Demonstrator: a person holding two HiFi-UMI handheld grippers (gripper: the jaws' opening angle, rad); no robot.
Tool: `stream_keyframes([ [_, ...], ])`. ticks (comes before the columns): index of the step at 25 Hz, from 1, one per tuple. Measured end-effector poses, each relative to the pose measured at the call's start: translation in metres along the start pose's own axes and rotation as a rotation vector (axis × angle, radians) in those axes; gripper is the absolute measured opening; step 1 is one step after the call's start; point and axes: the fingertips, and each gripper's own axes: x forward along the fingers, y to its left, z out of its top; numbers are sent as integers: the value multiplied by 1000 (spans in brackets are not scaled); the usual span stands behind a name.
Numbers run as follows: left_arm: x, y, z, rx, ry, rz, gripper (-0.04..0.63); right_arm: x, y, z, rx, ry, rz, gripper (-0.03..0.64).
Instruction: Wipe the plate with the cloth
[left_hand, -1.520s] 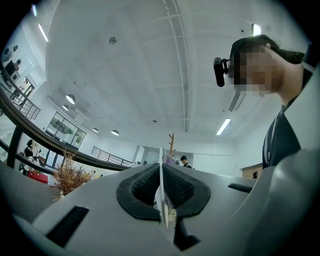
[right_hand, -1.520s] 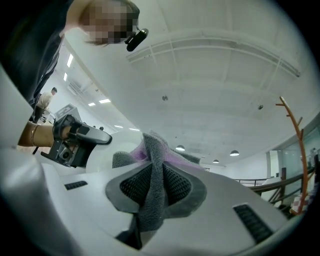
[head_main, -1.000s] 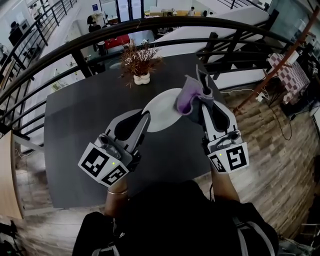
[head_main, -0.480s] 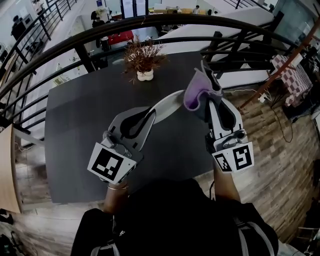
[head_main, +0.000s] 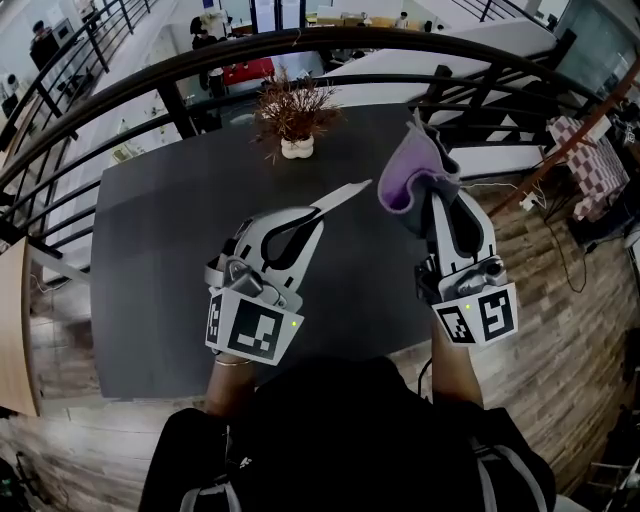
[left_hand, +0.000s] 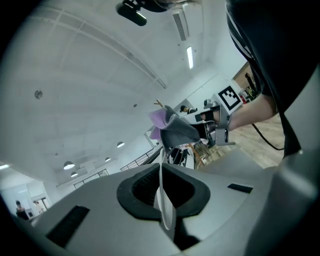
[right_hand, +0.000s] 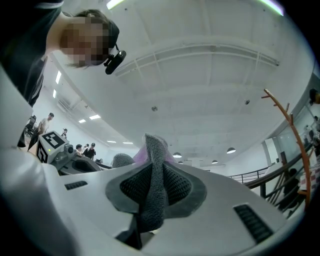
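Observation:
Above the dark table (head_main: 150, 260) my left gripper (head_main: 313, 222) is shut on the rim of a white plate (head_main: 342, 195), which shows nearly edge-on. In the left gripper view the plate (left_hand: 163, 200) is a thin white edge pinched between the jaws. To its right my right gripper (head_main: 432, 195) is shut on a grey and purple cloth (head_main: 412, 178), held up beside the plate and apart from it. In the right gripper view the cloth (right_hand: 154, 185) is a grey fold clamped between the jaws, and the left gripper view shows the cloth (left_hand: 172, 129) bunched ahead.
A small white pot of dried red-brown twigs (head_main: 293, 112) stands at the table's far edge. A black curved railing (head_main: 150, 85) runs behind the table. Wooden floor (head_main: 560, 330) lies to the right, with a checkered table (head_main: 585, 150) beyond.
The left gripper has rolled, turning the plate from almost face-on to nearly edge-on. The right gripper has lifted the cloth up and away from the plate's face.

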Motion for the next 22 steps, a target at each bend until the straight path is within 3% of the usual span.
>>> stream_keyframes([
  [7, 8, -9, 4, 235, 55, -15, 17, 6, 8, 11, 21, -31, 33, 58],
  [14, 12, -26, 14, 492, 20, -106, 17, 10, 13, 23, 43, -60, 53, 58],
  [22, 16, -37, 13, 730, 47, -153, 17, 16, 33, 26, 58, -48, 120, 58],
])
